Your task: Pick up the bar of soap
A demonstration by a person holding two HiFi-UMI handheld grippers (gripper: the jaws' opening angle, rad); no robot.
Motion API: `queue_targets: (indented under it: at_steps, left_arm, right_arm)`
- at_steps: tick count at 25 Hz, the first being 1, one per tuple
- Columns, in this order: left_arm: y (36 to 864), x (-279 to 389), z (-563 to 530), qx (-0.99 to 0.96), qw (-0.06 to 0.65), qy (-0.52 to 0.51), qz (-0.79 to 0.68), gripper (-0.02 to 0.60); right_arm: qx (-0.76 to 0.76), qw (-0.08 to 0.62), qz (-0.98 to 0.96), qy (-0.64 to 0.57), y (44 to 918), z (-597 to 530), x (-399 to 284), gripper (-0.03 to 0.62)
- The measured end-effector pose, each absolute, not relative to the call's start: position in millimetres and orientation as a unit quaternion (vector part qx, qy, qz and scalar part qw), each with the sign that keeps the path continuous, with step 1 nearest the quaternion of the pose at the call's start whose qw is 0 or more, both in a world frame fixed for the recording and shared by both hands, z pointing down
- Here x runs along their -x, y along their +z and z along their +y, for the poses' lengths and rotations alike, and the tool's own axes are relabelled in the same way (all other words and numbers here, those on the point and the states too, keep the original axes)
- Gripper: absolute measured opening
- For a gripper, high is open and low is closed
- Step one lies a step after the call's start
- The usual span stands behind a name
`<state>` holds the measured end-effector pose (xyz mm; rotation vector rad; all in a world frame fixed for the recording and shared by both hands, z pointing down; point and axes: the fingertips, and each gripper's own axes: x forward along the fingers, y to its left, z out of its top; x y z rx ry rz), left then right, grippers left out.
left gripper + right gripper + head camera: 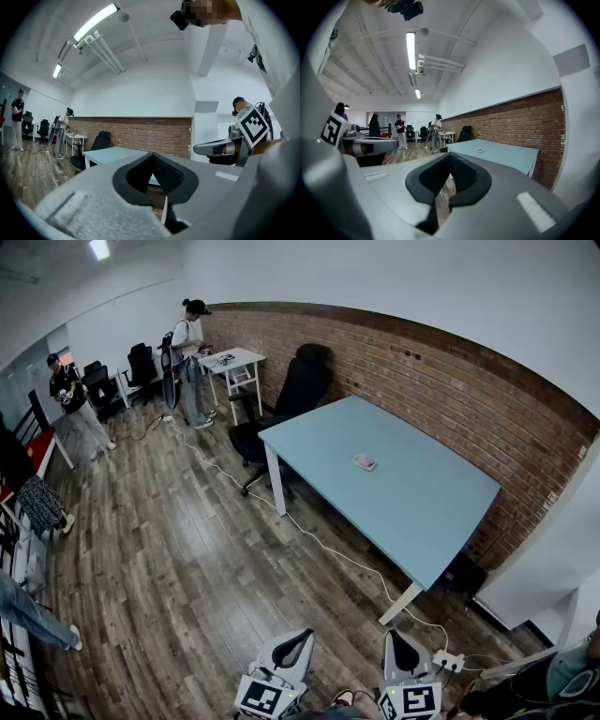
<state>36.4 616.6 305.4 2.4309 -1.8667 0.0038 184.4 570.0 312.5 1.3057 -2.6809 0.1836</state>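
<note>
The bar of soap [364, 462] is a small pale lump lying near the middle of a light blue table [412, 512] that stands against a brick wall. In the right gripper view the soap [478, 150] shows far off on the table top [506, 153]. Both grippers are low in the head view, over the wooden floor and well short of the table. My left gripper [302, 640] is shut and holds nothing; its pads [161, 171] meet. The right gripper [395, 637] is also shut and holds nothing, and its jaws [450, 159] point toward the table.
A black office chair [298, 390] stands at the table's far end. A white cable [319, 542] runs across the floor to a power strip [447, 661] by the near table leg. A small white table [234, 360] and two standing people [190, 362] are at the back left.
</note>
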Motion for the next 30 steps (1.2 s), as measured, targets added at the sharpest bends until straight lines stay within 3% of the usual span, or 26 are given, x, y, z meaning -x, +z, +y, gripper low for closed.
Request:
queue_targets:
  at_steps: [20, 30]
  left_arm:
    - [314.0, -62.9, 588.2, -0.785, 0.047, 0.004, -0.618, 0.002]
    - [308.2, -107.4, 555.6, -0.786, 0.037, 0.010, -0.617, 0.003]
  right_arm:
    - [-0.428, 0.075, -0.897, 0.078, 326.3, 543.7, -215.4, 0.005]
    - [-0.428, 0.069, -0.899, 0.068, 328.5, 517.2, -257.4, 0.005]
